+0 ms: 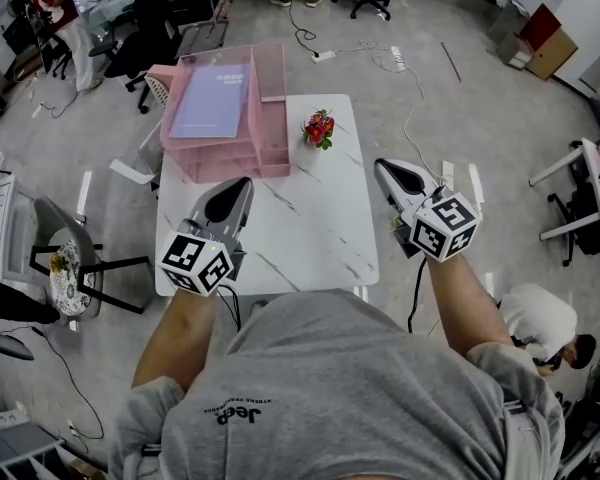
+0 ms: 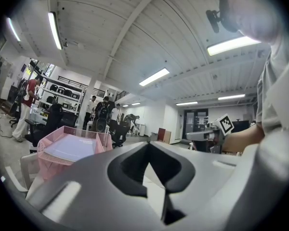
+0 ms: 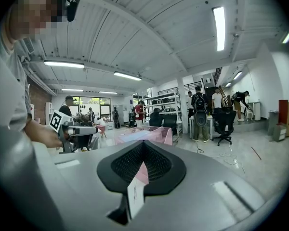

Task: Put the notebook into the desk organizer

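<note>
A person in a grey T-shirt stands at a small white table (image 1: 310,223) with grey marble veining and a smooth, glossy top, seen from above; each hand holds a grey gripper bearing a cube of black-and-white square markers. The left gripper (image 1: 242,184) hovers over the near left part of the table, its jaws pressed together with nothing between them; the right gripper (image 1: 382,166) hangs just past the table's right edge, jaws likewise closed on nothing.

The notebook (image 1: 210,100) lies flat in the top tier of the desk organizer (image 1: 226,164), at the table's far left corner, well apart from both grippers; judging by this, the task looks complete. The organizer is a boxy stack of shallow pink trays with thin, see-through walls, probably plastic, and a smaller raised compartment at its right.

The notebook is thin and rectangular, with a pale lilac cover that looks smooth; it is likely light and somewhat bendy, so it could sag if pinched at one corner and might slip on closed pads. The best hold is probably along a long edge, near its middle or by the spine, with the jaws across the cover's thickness.

A small bunch of red flowers (image 1: 318,128) with green leaves sits just right of the organizer.
</note>
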The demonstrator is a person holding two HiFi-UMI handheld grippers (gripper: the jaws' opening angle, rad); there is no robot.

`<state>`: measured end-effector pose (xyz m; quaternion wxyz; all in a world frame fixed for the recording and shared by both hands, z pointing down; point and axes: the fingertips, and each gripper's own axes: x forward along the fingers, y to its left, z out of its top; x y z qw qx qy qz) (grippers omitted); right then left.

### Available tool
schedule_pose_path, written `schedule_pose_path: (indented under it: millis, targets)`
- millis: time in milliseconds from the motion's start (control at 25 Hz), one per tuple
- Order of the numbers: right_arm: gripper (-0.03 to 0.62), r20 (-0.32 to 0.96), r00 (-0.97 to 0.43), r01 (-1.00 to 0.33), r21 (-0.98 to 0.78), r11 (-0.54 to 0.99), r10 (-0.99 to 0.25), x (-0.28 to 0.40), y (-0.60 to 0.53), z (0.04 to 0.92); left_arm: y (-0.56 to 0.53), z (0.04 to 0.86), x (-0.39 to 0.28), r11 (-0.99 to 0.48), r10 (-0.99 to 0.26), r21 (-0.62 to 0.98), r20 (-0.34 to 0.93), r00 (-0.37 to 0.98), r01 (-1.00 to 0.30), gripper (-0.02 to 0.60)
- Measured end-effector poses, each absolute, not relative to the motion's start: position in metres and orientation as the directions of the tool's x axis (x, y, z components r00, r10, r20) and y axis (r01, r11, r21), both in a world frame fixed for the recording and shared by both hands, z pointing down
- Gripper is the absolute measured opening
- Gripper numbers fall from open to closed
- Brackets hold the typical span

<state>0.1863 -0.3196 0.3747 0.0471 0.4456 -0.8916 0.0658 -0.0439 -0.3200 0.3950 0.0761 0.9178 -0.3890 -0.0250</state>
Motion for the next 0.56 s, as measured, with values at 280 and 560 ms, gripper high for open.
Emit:
schedule_pose_path:
  millis: [280, 560]
  targets:
    - [0.002, 0.146, -0.602, -0.798, -0.073, 0.598, -0.785, 0.1841, -0.3199, 0.3755, -0.3192, 0.3966, -0.045, -0.686, -0.718, 0.158, 0.015, 0.696, -0.711, 0.058]
    - [0.002, 0.148, -0.606, -0.794, -0.068, 0.604, -0.781, 0.1821, -0.3228, 0.3754, -0.3199, 0.3998, -0.0433, -0.687, -0.716, 0.16, 0.019, 0.698, -0.709, 0.058]
